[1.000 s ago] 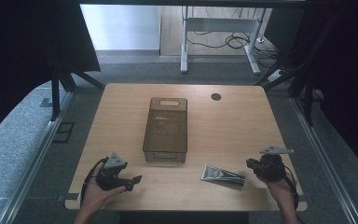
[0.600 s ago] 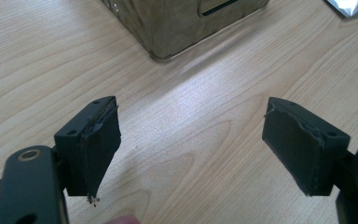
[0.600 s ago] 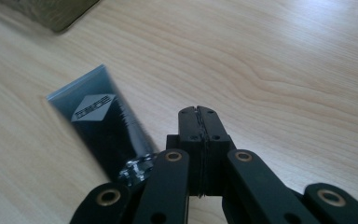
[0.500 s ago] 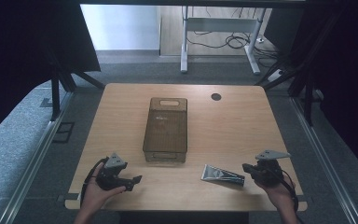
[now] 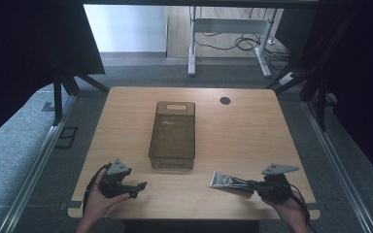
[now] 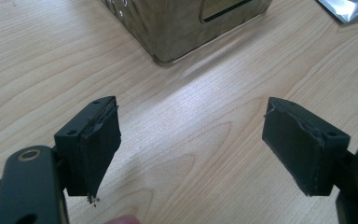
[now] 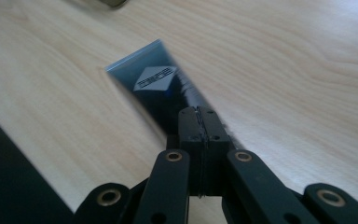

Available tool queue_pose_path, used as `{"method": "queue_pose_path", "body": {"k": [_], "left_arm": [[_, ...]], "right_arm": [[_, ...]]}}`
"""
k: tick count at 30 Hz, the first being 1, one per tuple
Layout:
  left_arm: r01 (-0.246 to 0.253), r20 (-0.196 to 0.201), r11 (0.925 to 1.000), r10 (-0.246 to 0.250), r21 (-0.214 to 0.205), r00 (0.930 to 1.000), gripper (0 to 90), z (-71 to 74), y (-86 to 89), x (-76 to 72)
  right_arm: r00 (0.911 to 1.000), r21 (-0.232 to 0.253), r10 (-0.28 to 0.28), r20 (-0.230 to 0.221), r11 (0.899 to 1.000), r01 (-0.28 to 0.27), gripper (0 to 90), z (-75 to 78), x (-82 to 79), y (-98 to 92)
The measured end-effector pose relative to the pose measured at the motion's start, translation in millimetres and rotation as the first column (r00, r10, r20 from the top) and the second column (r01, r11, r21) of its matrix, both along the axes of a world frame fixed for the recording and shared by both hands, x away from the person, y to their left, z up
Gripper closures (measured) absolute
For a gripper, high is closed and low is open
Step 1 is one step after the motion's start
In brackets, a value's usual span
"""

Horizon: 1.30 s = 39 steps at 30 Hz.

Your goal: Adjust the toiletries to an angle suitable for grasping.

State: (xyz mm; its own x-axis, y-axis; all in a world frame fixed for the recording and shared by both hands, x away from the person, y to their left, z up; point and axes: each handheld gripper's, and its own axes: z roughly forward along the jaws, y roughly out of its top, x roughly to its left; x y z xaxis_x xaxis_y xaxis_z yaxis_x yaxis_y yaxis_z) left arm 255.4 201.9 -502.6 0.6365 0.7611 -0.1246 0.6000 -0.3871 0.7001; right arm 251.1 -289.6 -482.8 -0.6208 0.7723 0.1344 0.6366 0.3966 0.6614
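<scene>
right gripper (image 7: 199,114) with jaws pinched flat on the near end of a dark foil sachet (image 7: 161,88) stretching away ahead of it, left gripper (image 6: 191,140) spread wide over bare wooden table (image 5: 243,131), smoky plastic bin (image 6: 186,23) just beyond its tips

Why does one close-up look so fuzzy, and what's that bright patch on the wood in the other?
In the right gripper view, the silver pouch looks soft and smeared, probably motion or close focus, while the right gripper is shut on its near end. In the left gripper view, the pale streak is glare on the table, between the open left gripper and the brown bin.
</scene>
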Motion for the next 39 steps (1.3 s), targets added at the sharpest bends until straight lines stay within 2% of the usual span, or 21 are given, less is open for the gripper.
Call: {"method": "queue_pose_path", "body": {"k": [2,4,10,18,24,29,34,39], "left_arm": [[-0.001,-0.002,1.0000,0.001,-0.001,1.0000,19.5,-0.2,-0.1,0.0],[0.001,-0.001,1.0000,-0.001,0.002,1.0000,19.5,-0.3,0.0,0.3],[0.001,0.000,1.0000,-0.001,-0.002,1.0000,19.5,-0.1,0.7,0.3],[0.004,-0.002,1.0000,-0.004,-0.002,1.0000,19.5,-0.2,-0.1,0.0],[0.005,-0.004,1.0000,-0.005,-0.001,1.0000,19.5,-0.8,0.0,0.5],[-0.001,-0.009,1.0000,0.001,-0.002,1.0000,19.4,-1.5,1.2,1.0],[0.008,-0.011,1.0000,-0.008,0.004,0.9999,19.4,-2.8,-0.7,1.8],[0.013,-0.012,0.9999,-0.013,0.007,0.9998,19.3,-4.0,-1.7,2.5]], "right_arm": [[0.9995,0.016,0.030,-0.014,0.999,-0.029,90.0,-2.1,-0.7,1.8],[0.9985,0.006,0.044,-0.033,0.999,-0.044,90.0,-5.2,-0.6,3.9],[0.9950,0.003,0.058,-0.082,0.998,-0.058,90.0,-16.7,2.8,10.2],[0.9924,0.002,0.069,-0.102,0.998,-0.070,90.0,-21.2,4.3,12.7],[0.9941,0.001,0.053,-0.095,0.999,-0.053,90.0,-21.8,5.5,8.8],[0.9960,0.001,0.014,-0.088,1.000,-0.014,90.0,-23.8,8.3,1.6],[0.9954,-0.016,-0.036,-0.089,0.999,0.034,90.0,-29.7,14.6,-2.9],[0.9948,-0.012,-0.052,-0.088,0.999,0.051,90.0,-31.0,25.1,-2.9]]}}
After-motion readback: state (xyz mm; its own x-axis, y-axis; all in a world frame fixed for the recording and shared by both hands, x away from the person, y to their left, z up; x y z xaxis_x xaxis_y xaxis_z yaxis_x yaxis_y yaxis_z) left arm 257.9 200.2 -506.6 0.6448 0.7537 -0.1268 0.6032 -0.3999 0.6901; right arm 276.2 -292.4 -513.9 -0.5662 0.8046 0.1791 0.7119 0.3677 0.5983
